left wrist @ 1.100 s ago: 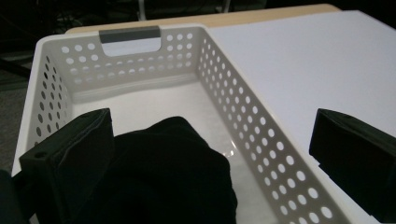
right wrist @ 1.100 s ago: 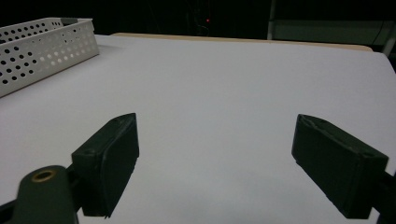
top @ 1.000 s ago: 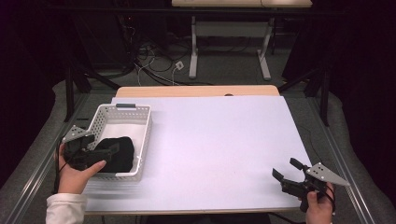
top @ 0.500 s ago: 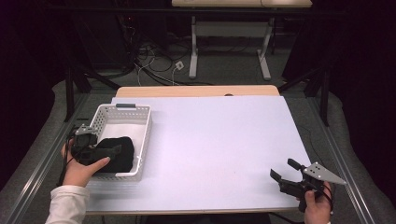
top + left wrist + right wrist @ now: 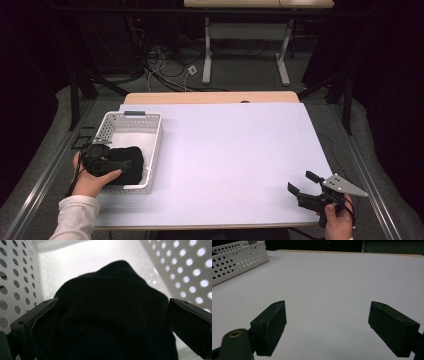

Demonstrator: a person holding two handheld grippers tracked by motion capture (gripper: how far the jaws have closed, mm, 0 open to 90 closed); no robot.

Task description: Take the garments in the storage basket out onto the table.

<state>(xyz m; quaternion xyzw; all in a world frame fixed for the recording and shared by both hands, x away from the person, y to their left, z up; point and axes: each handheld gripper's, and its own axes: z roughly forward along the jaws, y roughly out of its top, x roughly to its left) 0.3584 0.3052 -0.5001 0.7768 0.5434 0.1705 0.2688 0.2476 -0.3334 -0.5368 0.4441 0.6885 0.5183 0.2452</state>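
A black cloth (image 5: 131,159) lies bunched in the near end of a white perforated basket (image 5: 132,116) at the table's left. My left gripper (image 5: 107,163) reaches into the basket from its left side. In the left gripper view the cloth (image 5: 117,290) bulges up between the two jaws, and the left gripper (image 5: 112,325) is open, one jaw on each side of the heap. My right gripper (image 5: 301,182) is held low over the table's near right corner. It stands open (image 5: 327,317) with nothing between its fingers.
The basket's side wall (image 5: 237,262) shows far off in the right gripper view. A wide white table top (image 5: 235,150) stretches between the basket and the right hand. Beyond its wooden far edge (image 5: 210,97) are cables and desk legs on the floor.
My left gripper has turned and dipped from the basket's left rim down over the black cloth. The right gripper has hardly moved.
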